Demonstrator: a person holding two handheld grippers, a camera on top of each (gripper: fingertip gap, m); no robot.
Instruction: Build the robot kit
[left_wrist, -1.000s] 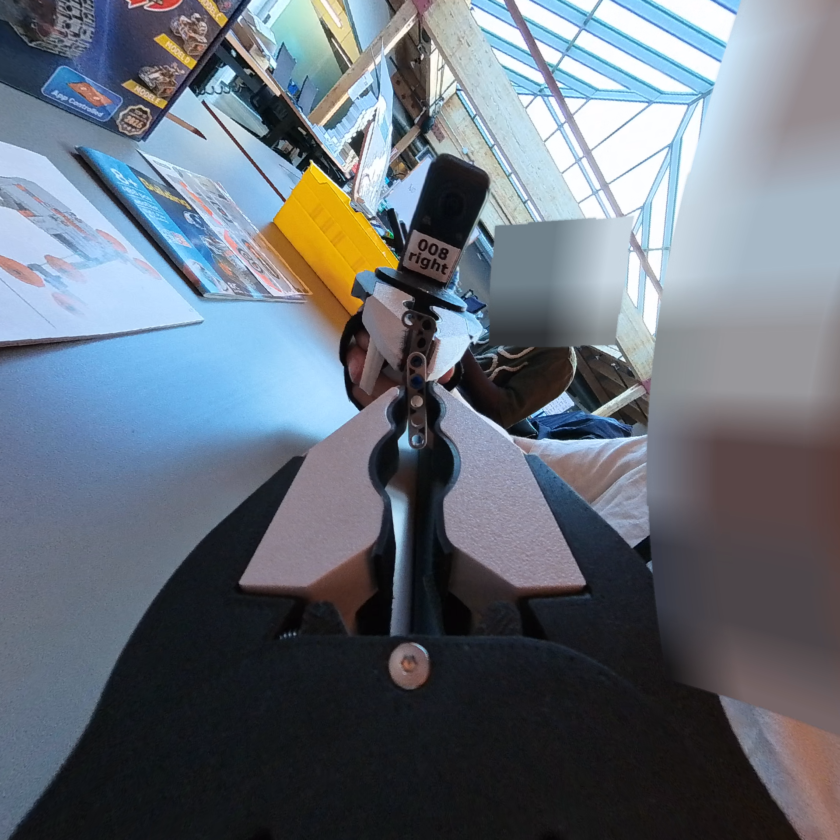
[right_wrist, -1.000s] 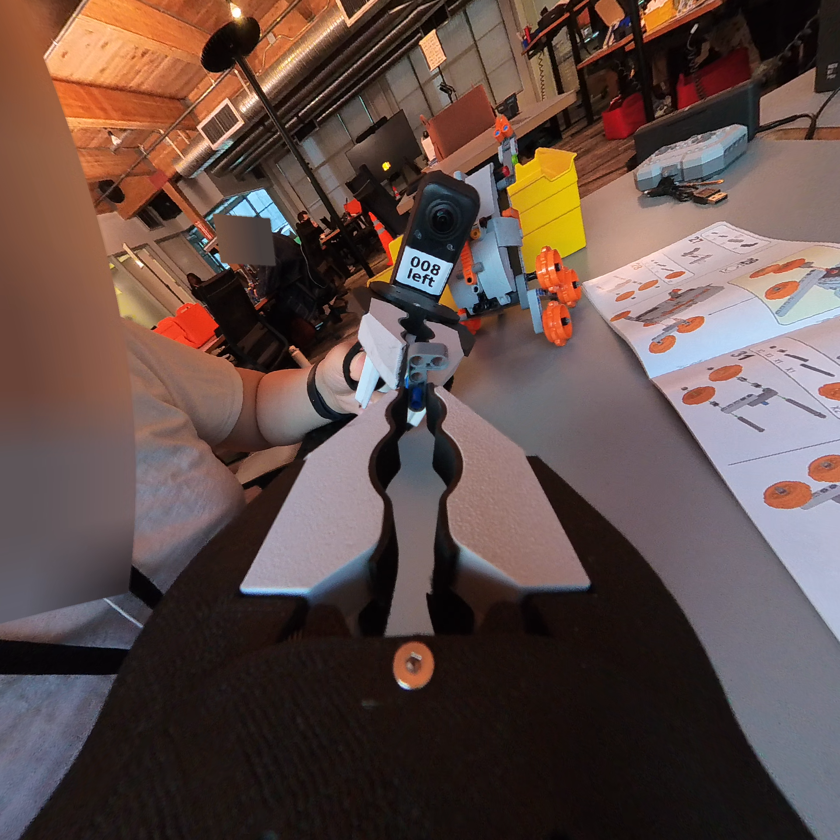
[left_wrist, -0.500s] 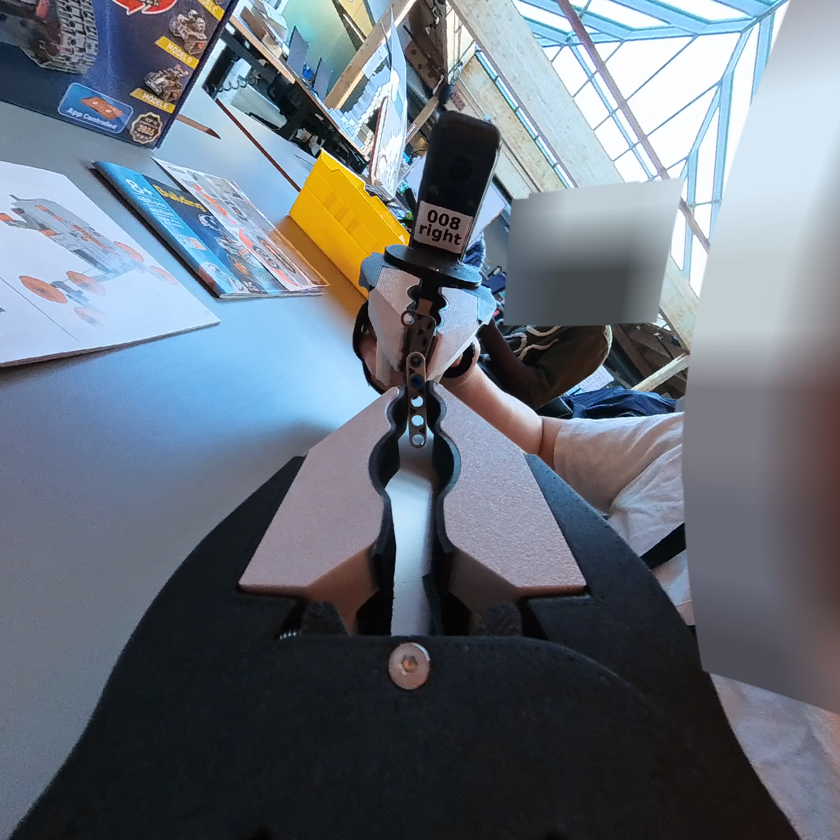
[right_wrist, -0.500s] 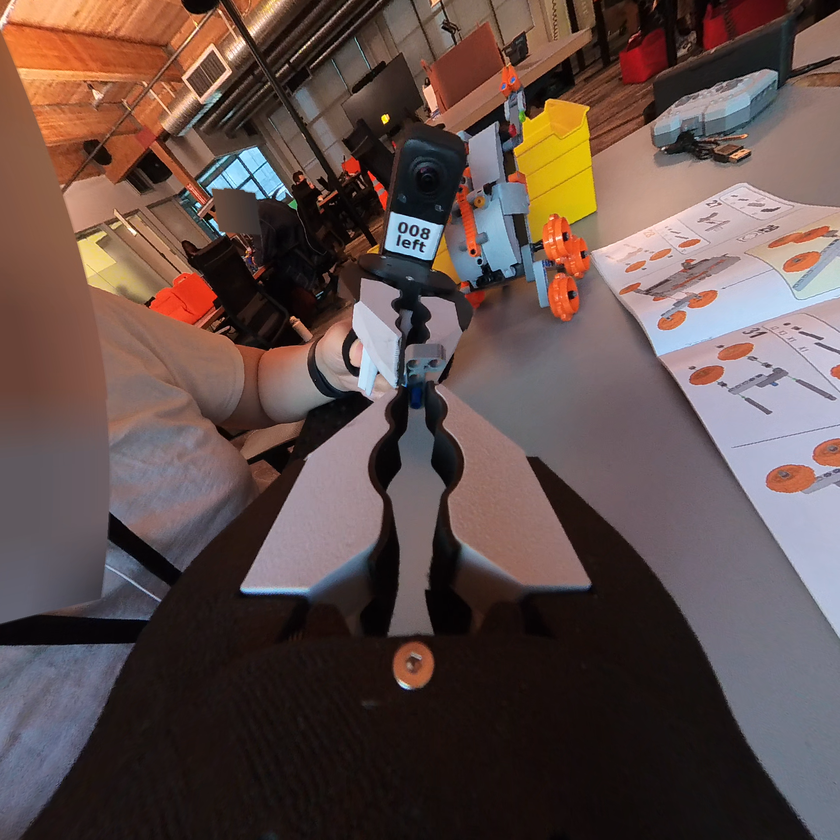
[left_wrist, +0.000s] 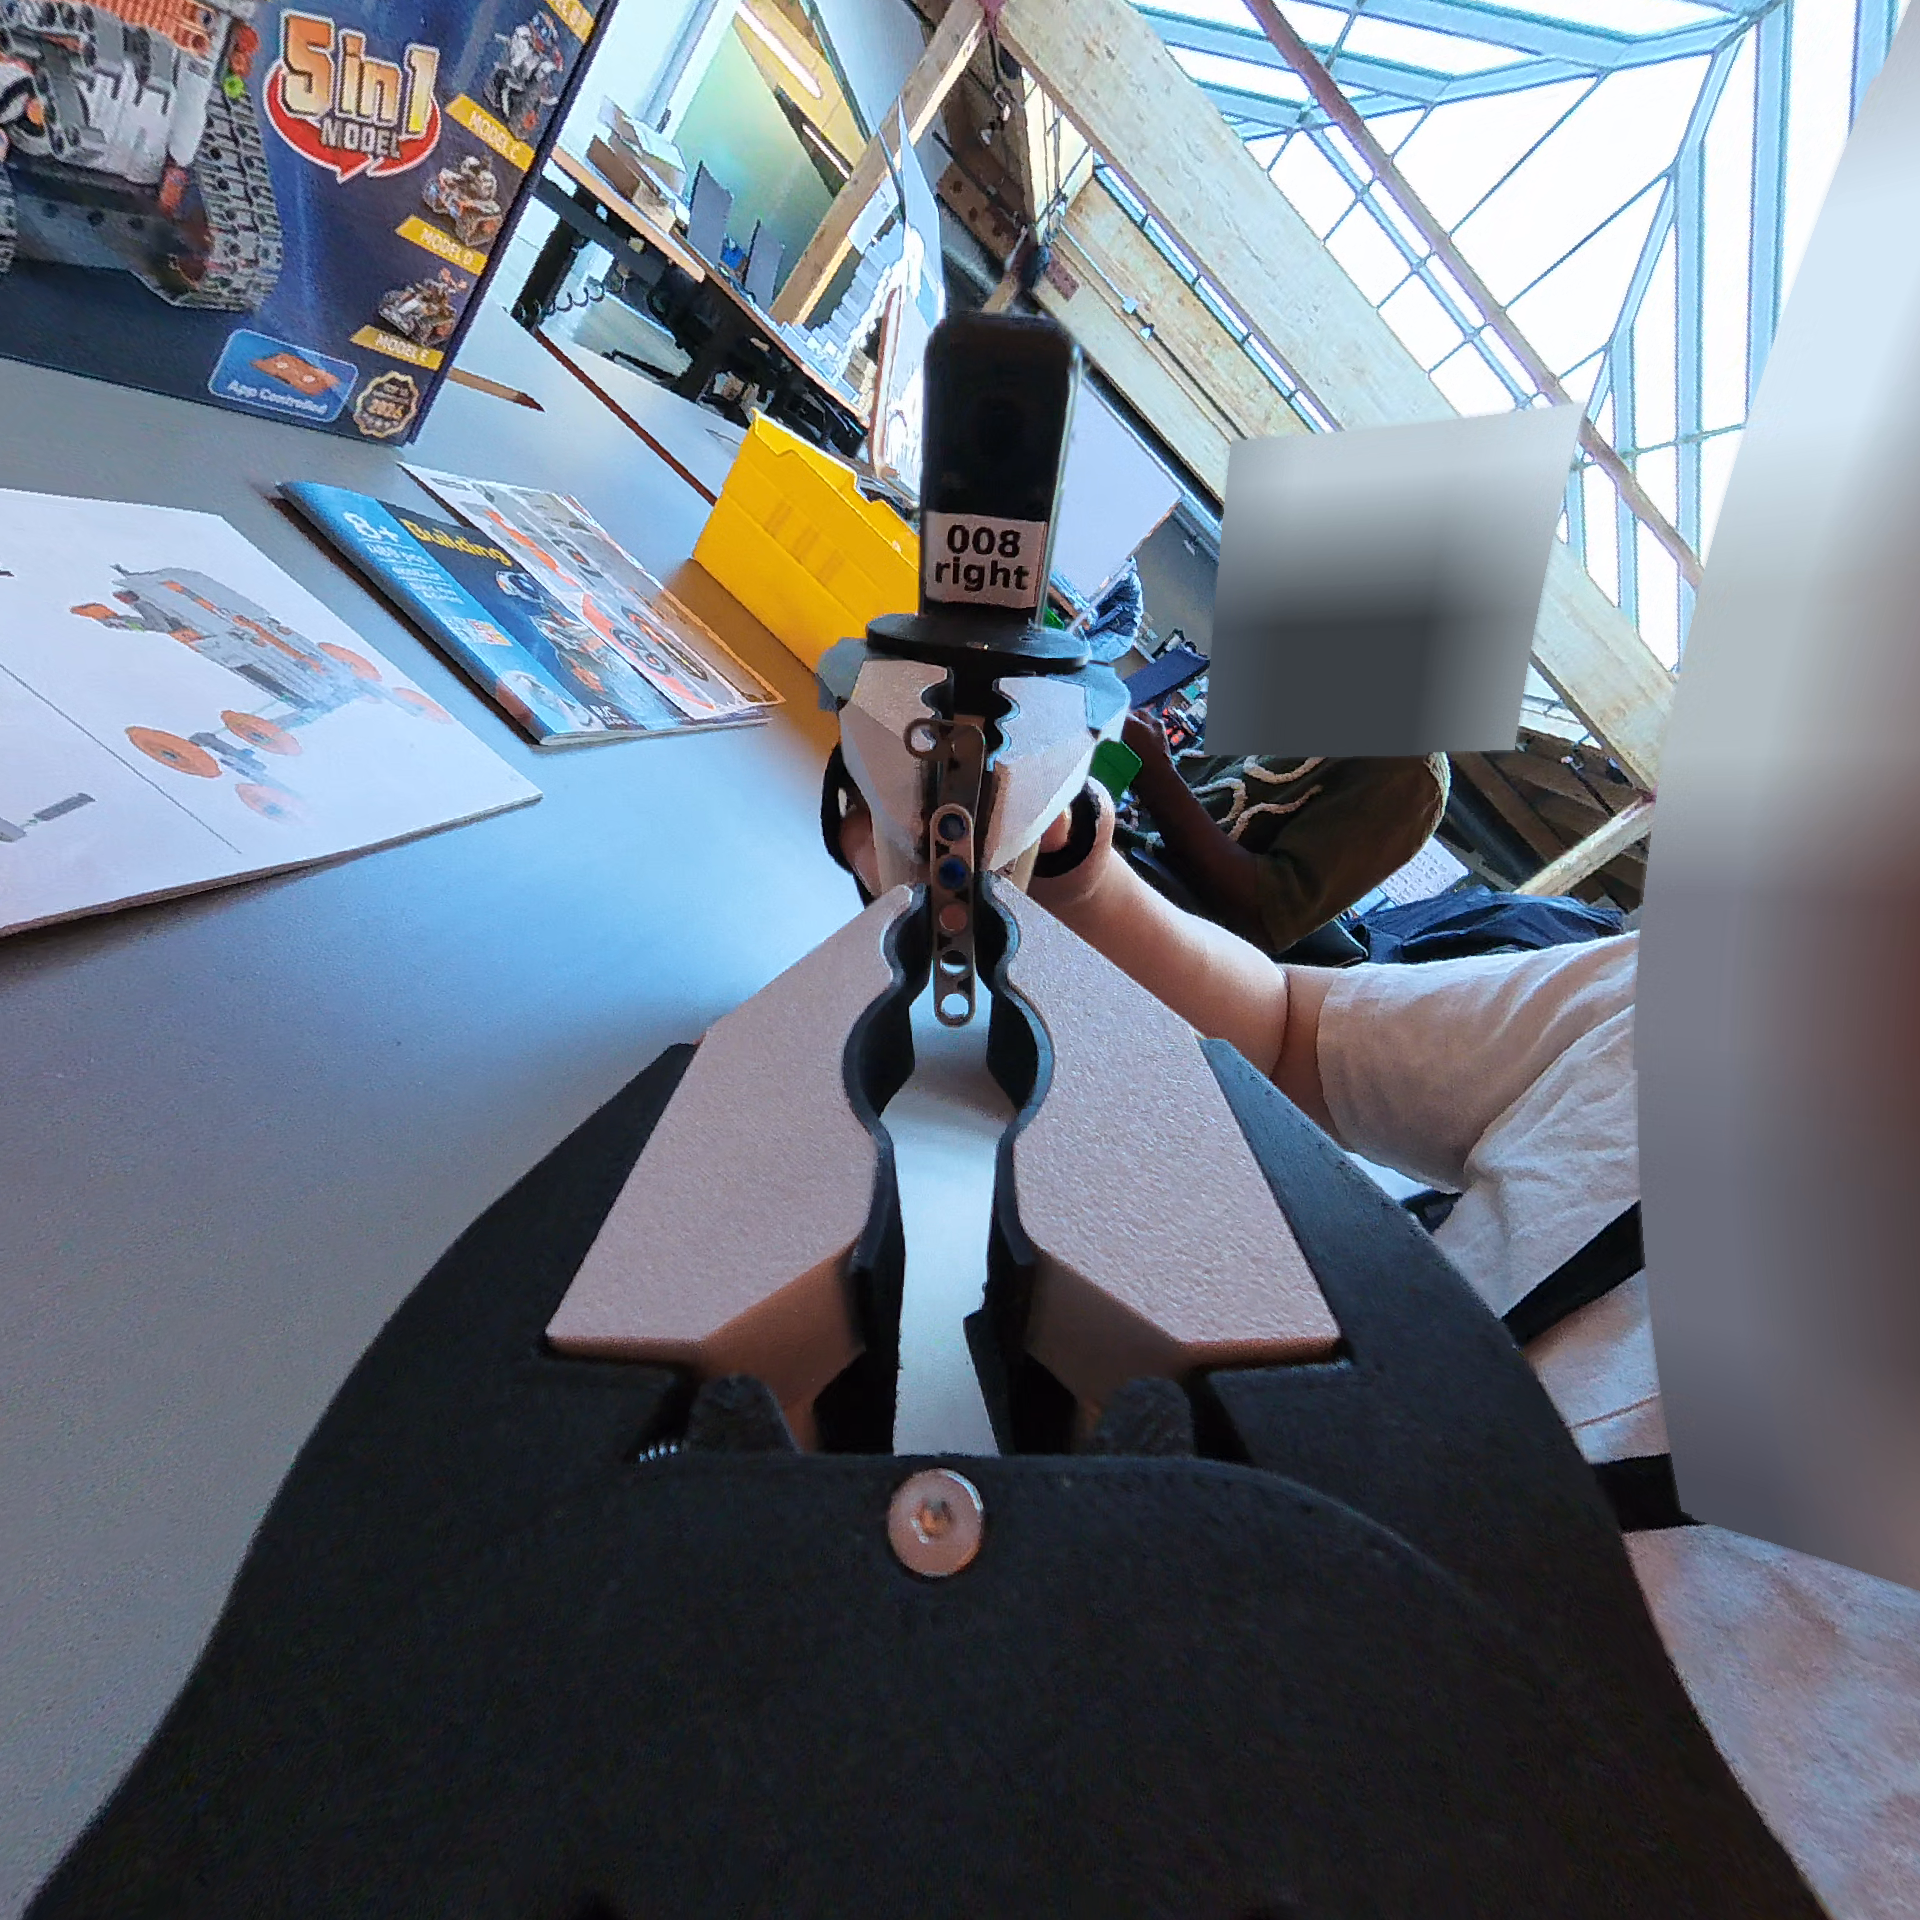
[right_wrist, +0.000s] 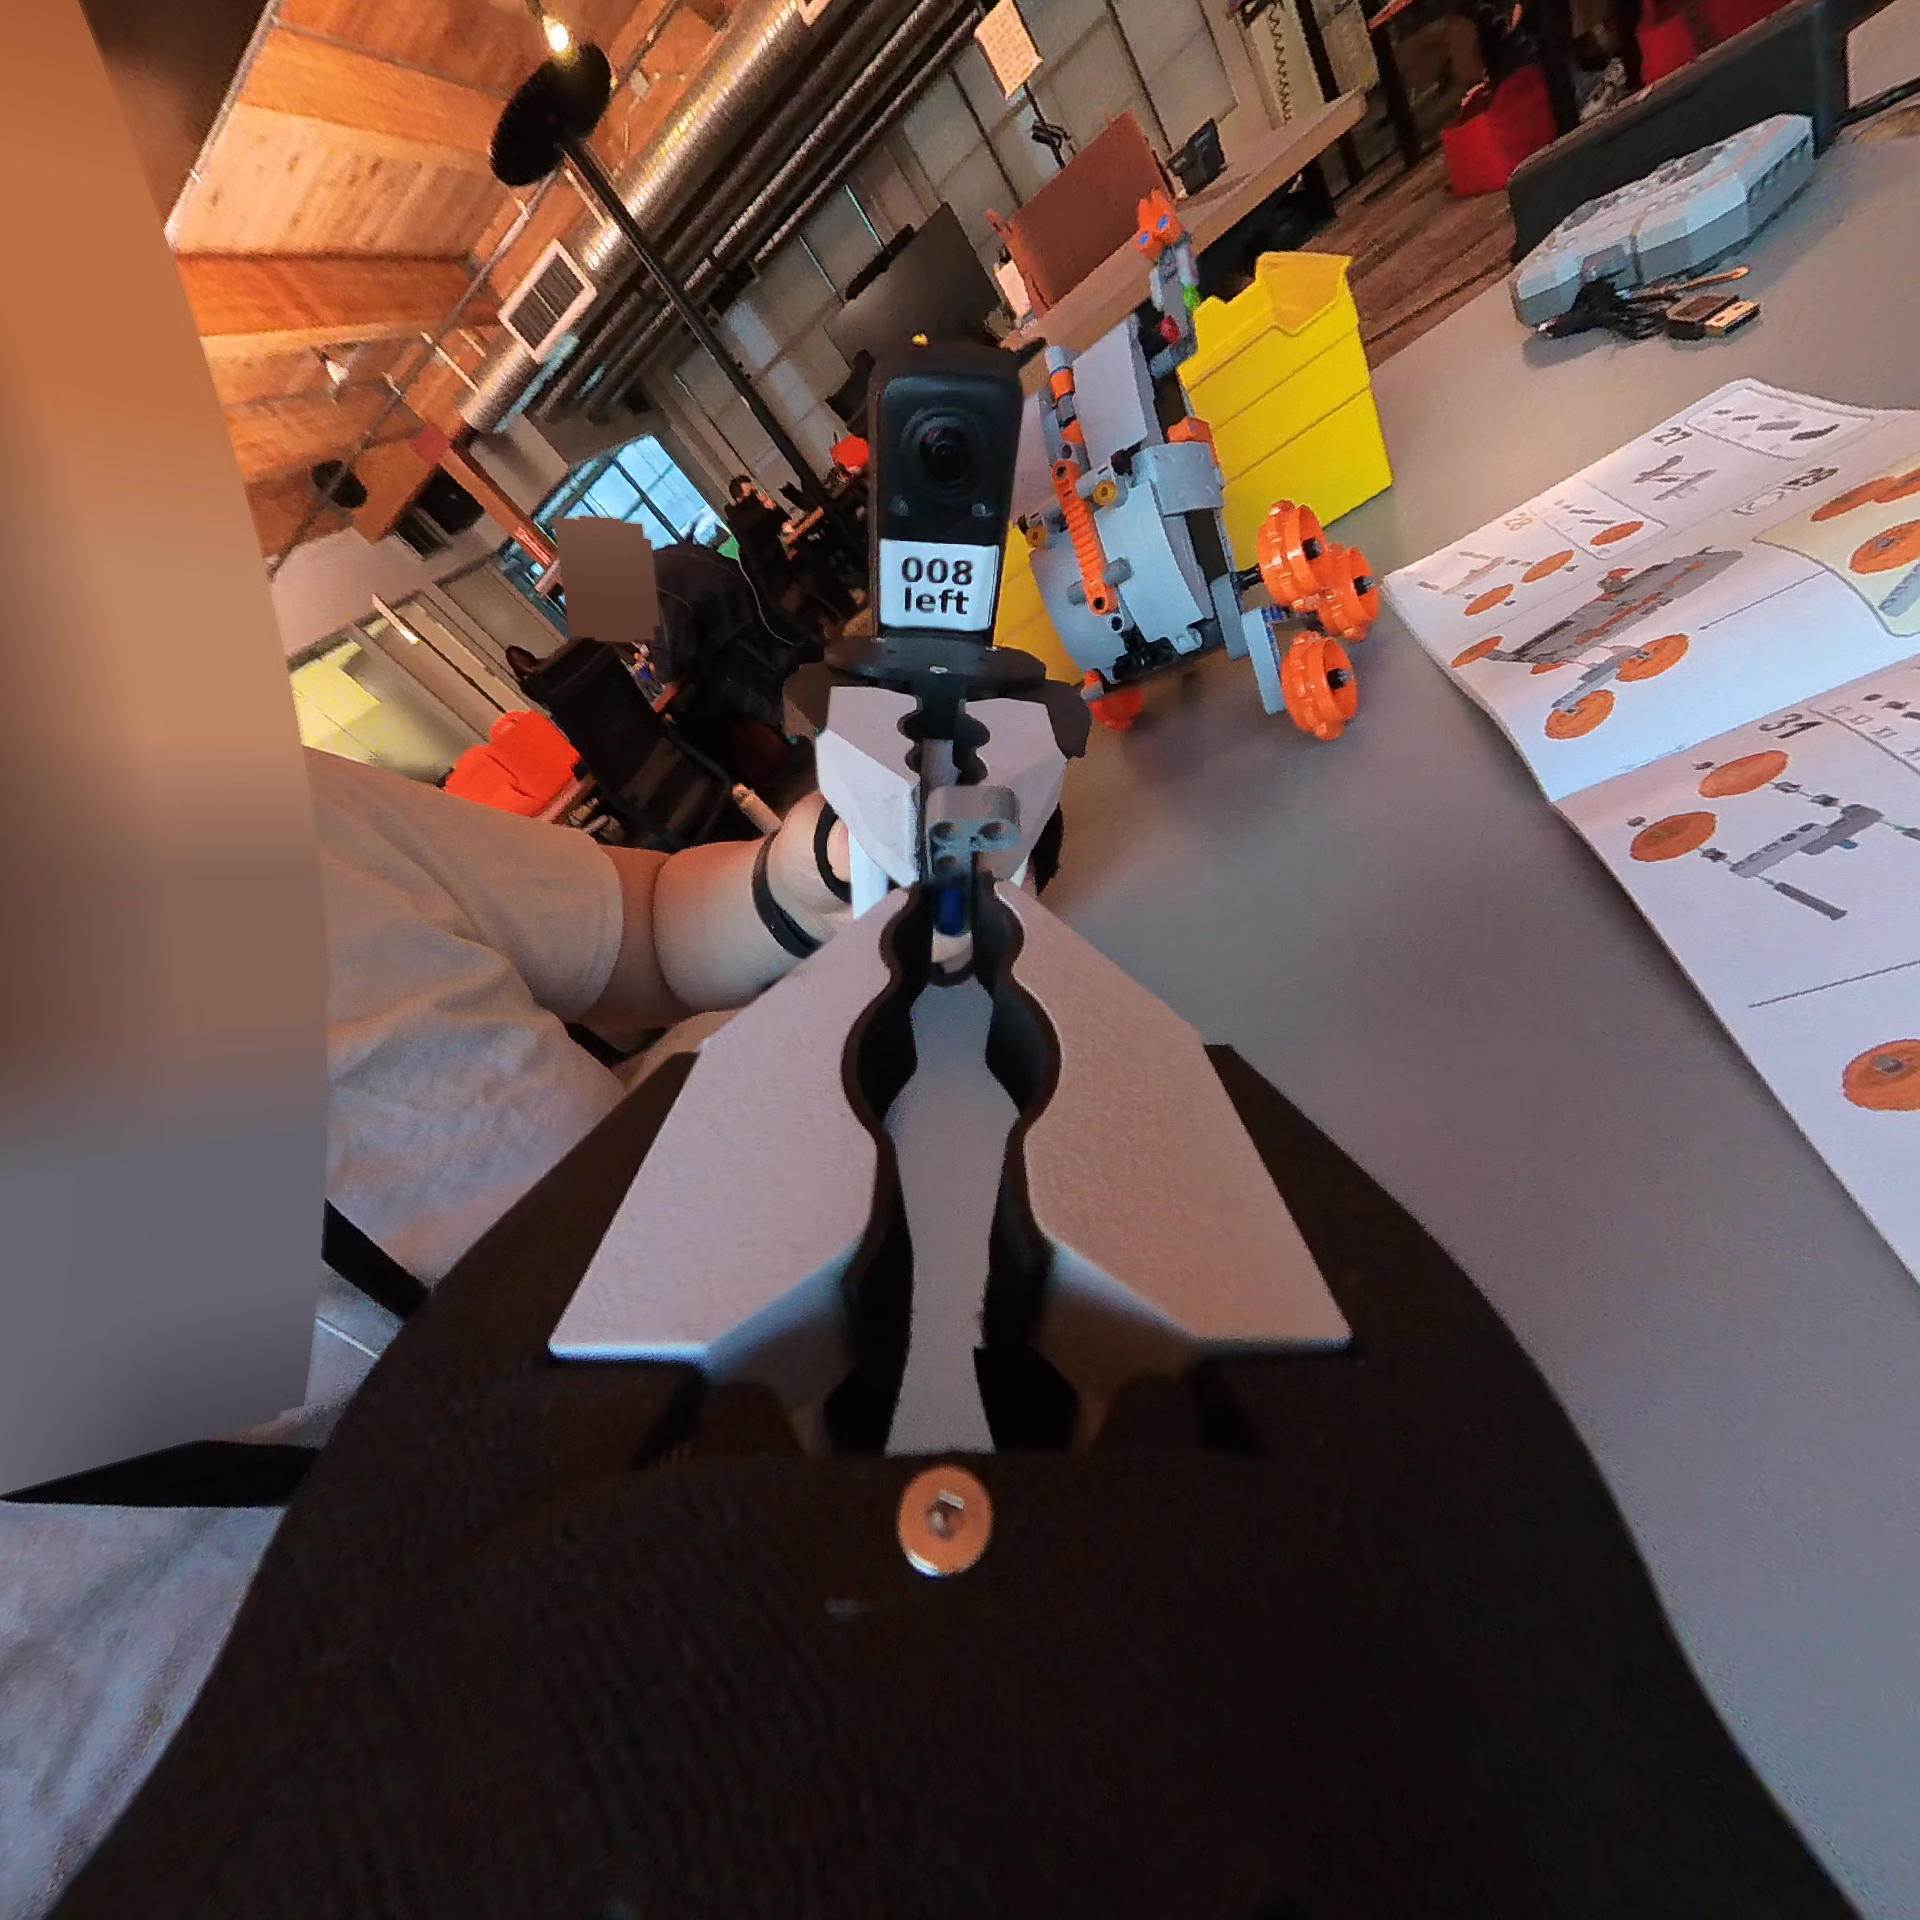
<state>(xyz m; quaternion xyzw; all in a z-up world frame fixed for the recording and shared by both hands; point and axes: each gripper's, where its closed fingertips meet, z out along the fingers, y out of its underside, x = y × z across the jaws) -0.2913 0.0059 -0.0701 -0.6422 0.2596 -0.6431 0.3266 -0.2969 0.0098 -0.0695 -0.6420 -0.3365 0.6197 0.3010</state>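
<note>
My left gripper (left_wrist: 951, 940) is shut on a thin grey beam (left_wrist: 954, 971) with a row of holes, held in the air above the grey table (left_wrist: 312, 1091). The beam runs forward to my right gripper (left_wrist: 961, 831), which faces it tip to tip. A blue pin (left_wrist: 948, 876) sits in one of the beam's holes. In the right wrist view my right gripper (right_wrist: 951, 925) is shut on the blue pin (right_wrist: 948, 906). It presses against the grey beam end (right_wrist: 971, 831) that sticks out of the left gripper (right_wrist: 940, 821). A hand holds each gripper.
An open instruction booklet (left_wrist: 208, 686) (right_wrist: 1714, 665), a second booklet (left_wrist: 540, 613) and a blue toy box (left_wrist: 260, 187) lie on the table. A yellow bin (right_wrist: 1288, 416) (left_wrist: 810, 551), a built grey model with orange wheels (right_wrist: 1143, 540) and a grey hub (right_wrist: 1662, 229) stand farther off. Both grippers' tips are close together, under 4 cm apart.
Both grippers stay tip to tip on the beam and pin. The pair has tilted and shifted a little, so the background has slid in both views. Nothing was let go.
</note>
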